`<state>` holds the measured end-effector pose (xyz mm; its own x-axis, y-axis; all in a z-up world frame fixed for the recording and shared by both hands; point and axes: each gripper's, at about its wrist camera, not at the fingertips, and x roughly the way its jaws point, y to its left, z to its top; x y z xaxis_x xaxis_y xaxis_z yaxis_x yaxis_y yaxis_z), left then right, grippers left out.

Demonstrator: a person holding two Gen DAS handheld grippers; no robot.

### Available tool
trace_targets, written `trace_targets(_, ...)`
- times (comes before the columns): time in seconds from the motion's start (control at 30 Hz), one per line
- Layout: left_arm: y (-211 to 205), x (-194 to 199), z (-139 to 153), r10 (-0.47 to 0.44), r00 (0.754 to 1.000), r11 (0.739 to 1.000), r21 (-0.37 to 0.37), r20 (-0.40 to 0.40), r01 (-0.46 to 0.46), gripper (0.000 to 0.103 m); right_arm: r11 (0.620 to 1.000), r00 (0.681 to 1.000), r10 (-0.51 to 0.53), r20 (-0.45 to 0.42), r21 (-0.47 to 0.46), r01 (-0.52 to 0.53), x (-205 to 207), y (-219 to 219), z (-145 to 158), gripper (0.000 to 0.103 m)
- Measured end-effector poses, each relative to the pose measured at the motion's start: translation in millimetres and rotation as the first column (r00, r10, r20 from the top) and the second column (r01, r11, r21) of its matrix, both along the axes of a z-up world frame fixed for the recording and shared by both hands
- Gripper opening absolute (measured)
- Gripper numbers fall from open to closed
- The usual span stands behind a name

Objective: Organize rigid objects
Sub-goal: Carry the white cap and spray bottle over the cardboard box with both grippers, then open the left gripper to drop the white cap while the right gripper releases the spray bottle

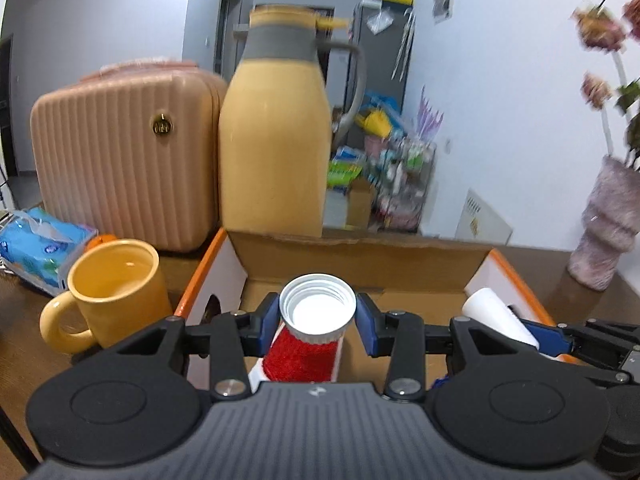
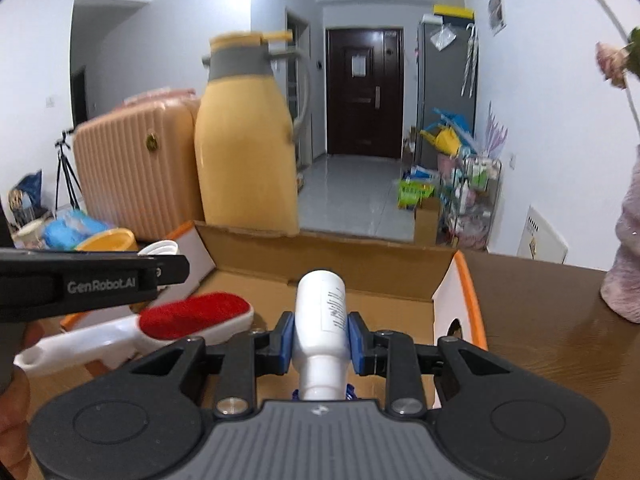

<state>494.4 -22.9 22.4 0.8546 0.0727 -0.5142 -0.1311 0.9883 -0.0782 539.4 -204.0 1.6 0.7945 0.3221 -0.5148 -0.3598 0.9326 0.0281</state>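
My left gripper is shut on a white bottle cap, open side toward the camera, held over an open cardboard box. A lint brush with a red pad lies in the box below it; the brush also shows in the right wrist view. My right gripper is shut on a white bottle, held above the box with its base pointing forward. The bottle also shows in the left wrist view, at the right.
A yellow thermos jug and a pink ribbed case stand behind the box. A yellow mug and a blue tissue pack sit to its left. A pink vase with flowers stands on the brown table at the right.
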Motion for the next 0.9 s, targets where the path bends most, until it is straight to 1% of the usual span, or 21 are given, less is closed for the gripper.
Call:
trace_targets(0.07,0.1,10.6,-6.5,0.011,0.999,1.000,0.000,-0.034,-0.011,0.041,1.000,1.000,-0.004,-0.020,-0.027,0.004,11.3,5.1,-6.5,0.027)
trace_targets(0.13,-3.8,18.7,-12.9,0.025,0.997,0.999,0.024,-0.071,-0.024,0.041,0.999,0.999,-0.014,-0.042,-0.036,0.012,19.1,5.8,-12.7,0.027)
trace_targets(0.27,-9.0,23.6,-18.0,0.021,0.997,0.998,0.053,-0.072,-0.017,0.041,0.998,0.996,-0.042,-0.075,-0.050,0.039,27.1,5.8,-22.2,0.027)
trace_targets(0.47,-13.7,27.7,-28.6,0.032,0.995,0.997,0.078,-0.096,-0.024,0.041,0.998,0.995,-0.035,-0.092,-0.057,0.029,30.4,9.6,-31.5,0.027)
trace_targets(0.73,-14.1,33.0,-32.2,0.033,0.994,0.996,0.088,-0.106,-0.024,0.041,0.998,0.993,-0.046,-0.113,-0.048,0.041,33.6,5.5,-31.5,0.027)
trace_targets(0.83,-13.9,33.9,-32.5,0.017,0.994,0.997,0.074,-0.108,-0.009,0.042,0.998,0.990,-0.051,-0.133,-0.050,0.045,36.1,5.4,-32.3,0.027)
trace_targets(0.9,-13.6,34.0,-32.4,0.008,0.995,0.998,0.066,-0.103,-0.001,0.047,0.998,0.989,-0.055,-0.135,-0.050,0.049,37.4,5.7,-31.7,0.027)
